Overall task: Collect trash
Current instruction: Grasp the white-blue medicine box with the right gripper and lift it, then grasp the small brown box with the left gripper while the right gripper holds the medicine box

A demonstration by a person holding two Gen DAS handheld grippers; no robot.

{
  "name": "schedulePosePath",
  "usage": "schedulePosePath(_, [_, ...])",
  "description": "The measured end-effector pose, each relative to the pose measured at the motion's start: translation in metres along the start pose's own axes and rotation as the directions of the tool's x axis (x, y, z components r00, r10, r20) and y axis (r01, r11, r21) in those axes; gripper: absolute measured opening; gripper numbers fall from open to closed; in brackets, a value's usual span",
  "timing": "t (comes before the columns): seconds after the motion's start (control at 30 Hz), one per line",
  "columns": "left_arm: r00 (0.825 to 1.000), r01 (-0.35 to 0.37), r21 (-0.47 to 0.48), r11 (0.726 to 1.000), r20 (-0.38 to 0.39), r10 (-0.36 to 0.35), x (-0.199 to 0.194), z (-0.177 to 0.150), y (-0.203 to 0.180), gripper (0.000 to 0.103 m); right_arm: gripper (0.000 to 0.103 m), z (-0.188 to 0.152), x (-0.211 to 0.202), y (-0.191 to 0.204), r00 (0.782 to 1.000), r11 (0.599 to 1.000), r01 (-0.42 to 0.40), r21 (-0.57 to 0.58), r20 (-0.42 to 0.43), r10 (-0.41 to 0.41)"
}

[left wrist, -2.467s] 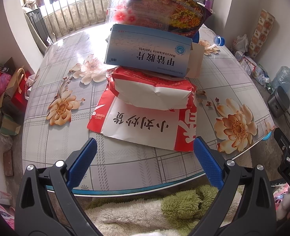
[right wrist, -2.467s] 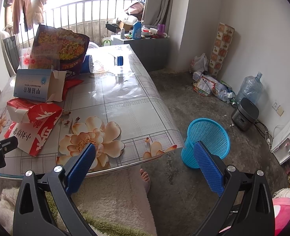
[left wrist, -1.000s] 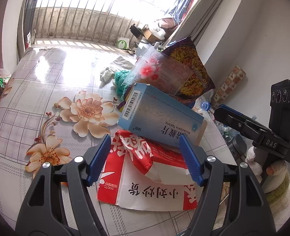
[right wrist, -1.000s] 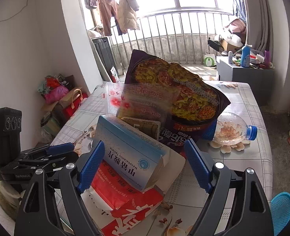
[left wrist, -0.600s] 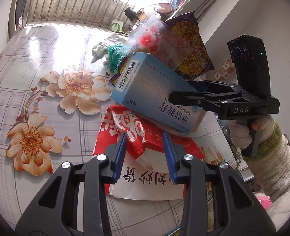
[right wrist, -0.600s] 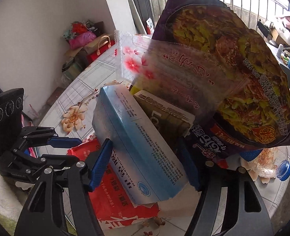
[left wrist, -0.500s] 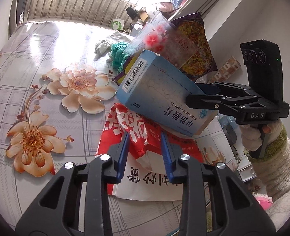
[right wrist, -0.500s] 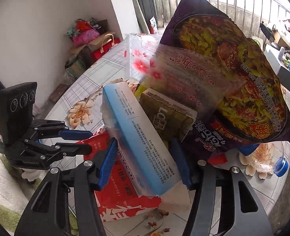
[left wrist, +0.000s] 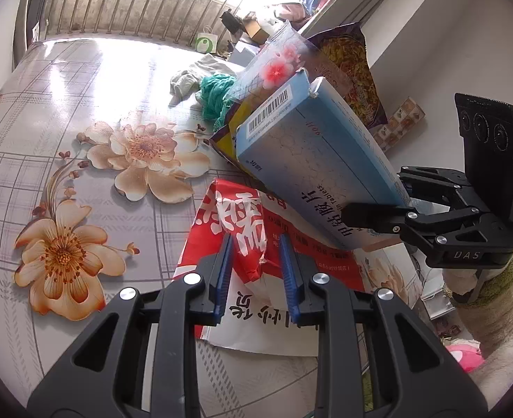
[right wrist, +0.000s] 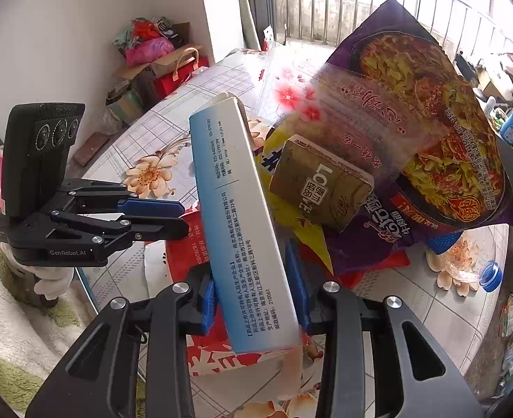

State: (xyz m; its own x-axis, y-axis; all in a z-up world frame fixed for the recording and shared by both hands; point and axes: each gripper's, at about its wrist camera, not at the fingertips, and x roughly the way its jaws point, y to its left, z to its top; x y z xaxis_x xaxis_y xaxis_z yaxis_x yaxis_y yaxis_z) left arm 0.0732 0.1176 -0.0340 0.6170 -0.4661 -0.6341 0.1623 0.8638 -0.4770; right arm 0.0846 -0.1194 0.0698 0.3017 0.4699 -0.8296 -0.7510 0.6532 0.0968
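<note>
Our left gripper (left wrist: 256, 261) has its blue pads drawn in close around a raised fold of the red and white paper bag (left wrist: 242, 223), which lies flat on the desk (left wrist: 82, 111) near its front edge; the pads touch or nearly touch the fold, but we cannot tell whether they truly pinch it. Our right gripper (right wrist: 253, 289) is clamped on the near end of the light blue tablet box (right wrist: 242, 209), one pad on each long side, and the box tilts upward and away from it, lifted over the red bag. Seen from the left wrist, the box (left wrist: 312, 160) slants with its barcode end high.

Behind the box stands the rest of the pile: a small olive-brown carton (right wrist: 319, 184), a clear wrapper printed with red blossoms (right wrist: 291, 97), and a large purple noodle packet (right wrist: 423, 111) leaning up behind them. A teal rag (left wrist: 214, 94) lies further back on the desk. A clear plastic bottle with a blue cap (right wrist: 472, 261) lies on its side to the right of the pile.
</note>
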Motion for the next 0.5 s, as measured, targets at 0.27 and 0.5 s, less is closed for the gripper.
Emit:
schedulePosePath(0.27, [0.998,-0.016,0.038,0.999,0.069,0.013,-0.012,0.025,-0.004,0.025,0.034,-0.039,-0.041,-0.018,0.995,0.986,0.042,0.163,0.082,-0.056])
schedulePosePath(0.5, [0.999,-0.035,0.146,0.989,0.021,0.033,0.029,0.071,-0.021,0.030,0.034,-0.045,0.004,-0.009,0.995,0.954,0.040,0.297,0.078,-0.067])
